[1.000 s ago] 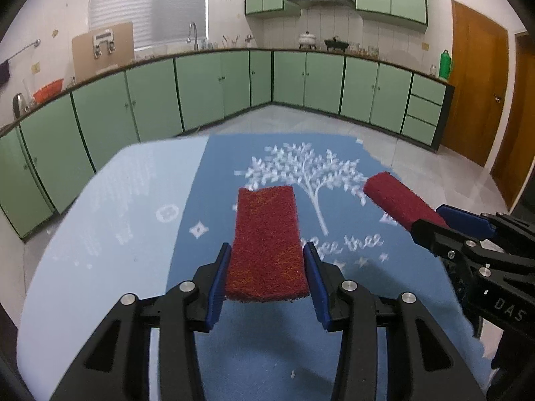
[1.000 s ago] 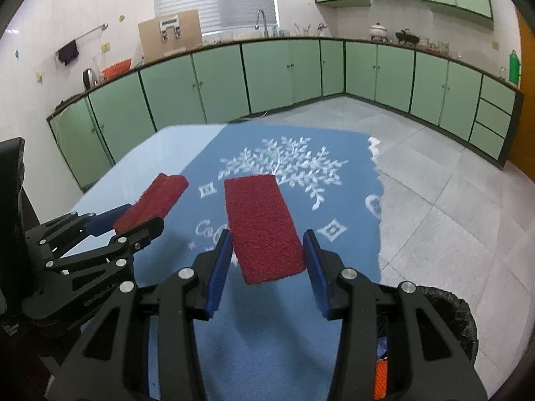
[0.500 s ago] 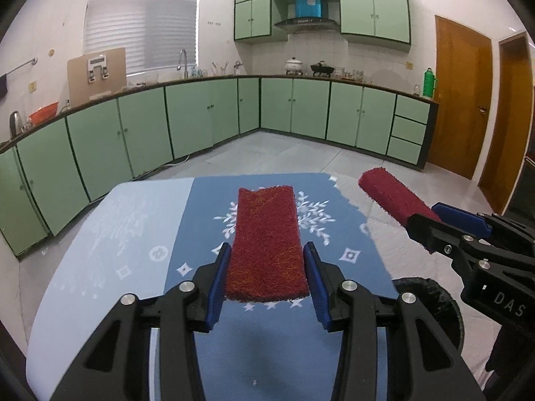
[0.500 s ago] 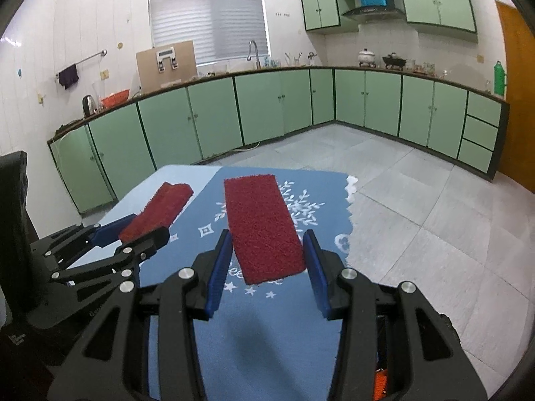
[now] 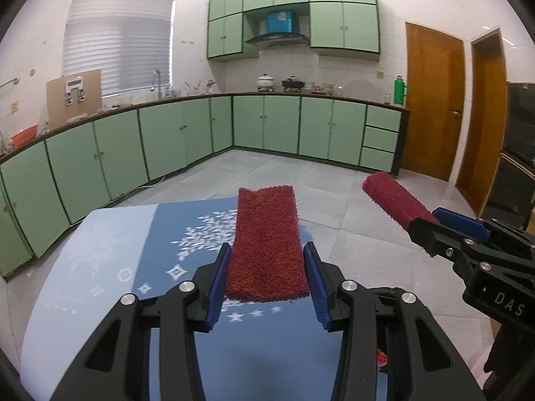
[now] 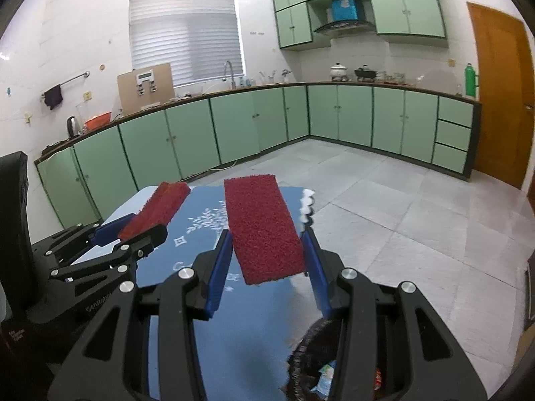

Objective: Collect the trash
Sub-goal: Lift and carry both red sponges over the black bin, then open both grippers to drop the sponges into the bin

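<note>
My left gripper [image 5: 266, 260] is shut on a red fibrous pad [image 5: 265, 234], its blue fingers pressing the pad's long edges. The pad sticks out forward, lifted above the blue tablecloth [image 5: 167, 234] with its white tree print. My right gripper [image 6: 267, 244] is shut the same way on a second red pad [image 6: 260, 220], near the table's right edge. Each view shows the other gripper from the side: the right gripper [image 5: 424, 222] with its pad [image 5: 391, 197], and the left gripper [image 6: 133, 230] with its pad [image 6: 160, 204].
A dark trash bin [image 6: 301, 347] with wrappers inside stands on the floor below the right gripper, beside the table; its rim [image 5: 384, 290] shows in the left view. Green cabinets line the far walls across an open tiled floor. A wooden door is at right.
Both grippers have risen and tipped upward with their red pads still held. The table has dropped lower in both views, and the trash bin has come into sight at the bottom.
</note>
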